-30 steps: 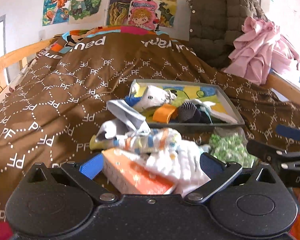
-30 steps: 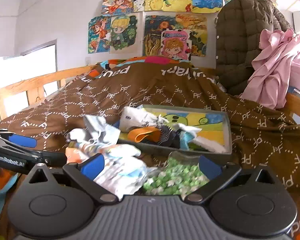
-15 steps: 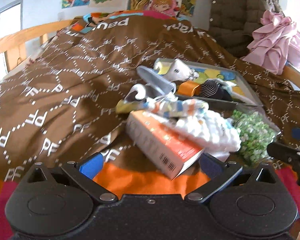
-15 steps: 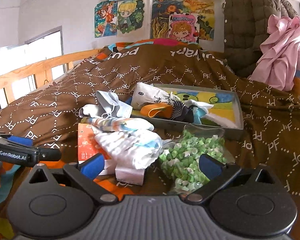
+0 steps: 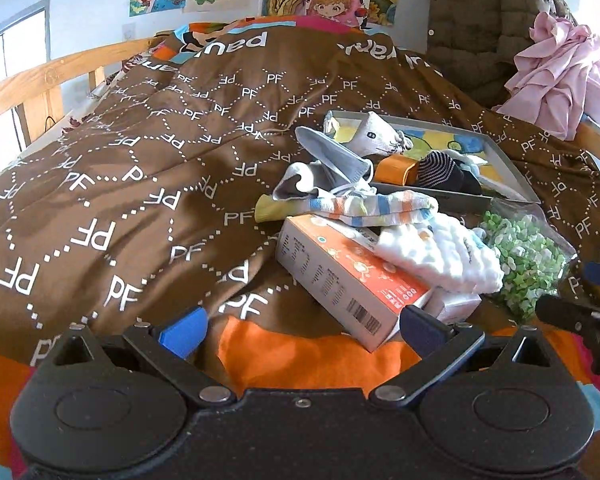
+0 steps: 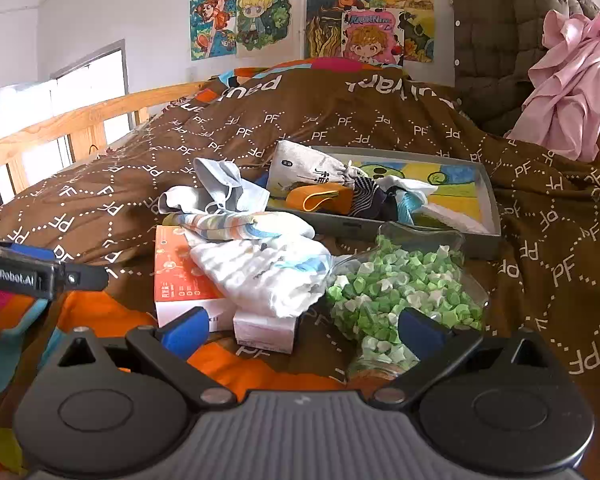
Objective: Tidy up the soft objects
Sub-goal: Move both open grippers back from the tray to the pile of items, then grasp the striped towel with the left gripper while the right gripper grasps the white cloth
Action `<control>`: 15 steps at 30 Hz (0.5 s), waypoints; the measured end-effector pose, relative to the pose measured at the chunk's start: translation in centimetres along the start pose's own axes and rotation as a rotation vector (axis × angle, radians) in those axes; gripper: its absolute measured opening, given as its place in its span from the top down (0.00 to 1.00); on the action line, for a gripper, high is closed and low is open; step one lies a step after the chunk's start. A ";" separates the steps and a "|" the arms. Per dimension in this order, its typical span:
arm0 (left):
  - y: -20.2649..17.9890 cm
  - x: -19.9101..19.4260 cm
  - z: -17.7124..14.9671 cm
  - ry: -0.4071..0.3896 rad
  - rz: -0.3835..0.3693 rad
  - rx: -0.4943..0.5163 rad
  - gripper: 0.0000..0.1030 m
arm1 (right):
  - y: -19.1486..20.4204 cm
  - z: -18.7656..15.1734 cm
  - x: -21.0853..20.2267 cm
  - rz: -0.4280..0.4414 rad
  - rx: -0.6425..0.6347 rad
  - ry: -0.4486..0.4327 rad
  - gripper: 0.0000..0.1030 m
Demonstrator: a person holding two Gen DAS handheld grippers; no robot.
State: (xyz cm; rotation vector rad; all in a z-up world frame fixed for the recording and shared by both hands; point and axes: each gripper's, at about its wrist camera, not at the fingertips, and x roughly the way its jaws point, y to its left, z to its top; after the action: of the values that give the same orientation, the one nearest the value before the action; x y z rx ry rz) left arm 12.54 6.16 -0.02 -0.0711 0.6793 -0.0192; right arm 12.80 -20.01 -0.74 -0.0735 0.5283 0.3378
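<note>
"GenRobot.AI" is being shown on the left gripper [image 6: 96, 278] at frame left; both grippers, right gripper [image 6: 301, 330] included, are being held spread, empty.

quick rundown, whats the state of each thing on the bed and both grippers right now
left gripper: open, empty
right gripper: open, empty
tray: partly filled with soft items
striped cloth: crumpled, lying over the orange box
orange box: flat, partly covered
white cloth: bunched on the box
bag of green stars: lying beside the tray
</note>
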 end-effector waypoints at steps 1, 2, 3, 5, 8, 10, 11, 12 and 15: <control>0.1 0.0 0.1 -0.001 0.001 0.000 0.01 | 0.0 -0.1 0.1 0.003 0.001 -0.002 0.00; 0.2 0.1 0.3 -0.001 0.002 0.001 0.01 | 0.1 -0.1 0.1 0.007 0.002 -0.004 0.00; 0.4 0.1 0.4 -0.002 0.002 0.004 0.01 | 0.2 -0.2 0.2 0.011 0.002 -0.007 0.00; 0.6 0.1 0.8 -0.009 0.001 0.013 0.01 | 0.3 -0.2 0.3 0.018 -0.001 -0.017 0.00; 1.0 0.1 1.5 -0.017 -0.005 0.026 0.01 | 0.6 -0.3 0.4 0.025 -0.005 -0.032 0.00; 1.2 0.1 1.9 -0.018 -0.012 0.033 0.01 | 0.7 -0.3 0.5 0.030 -0.004 -0.042 0.00; 1.3 0.2 2.1 -0.020 -0.017 0.038 0.01 | 0.7 -0.3 0.5 0.033 -0.006 -0.048 0.00; 1.3 0.2 2.3 -0.021 -0.021 0.042 0.01 | 0.8 -0.4 0.5 0.034 -0.008 -0.055 0.00; 1.4 0.3 2.9 -0.024 -0.037 0.054 0.01 | 0.9 -0.3 0.7 0.033 -0.014 -0.069 0.00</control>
State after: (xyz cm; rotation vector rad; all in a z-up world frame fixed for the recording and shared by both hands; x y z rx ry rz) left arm 14.55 7.68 1.96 -0.0317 0.6534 -0.0726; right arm 12.87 -19.01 -1.33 -0.0667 0.4587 0.3752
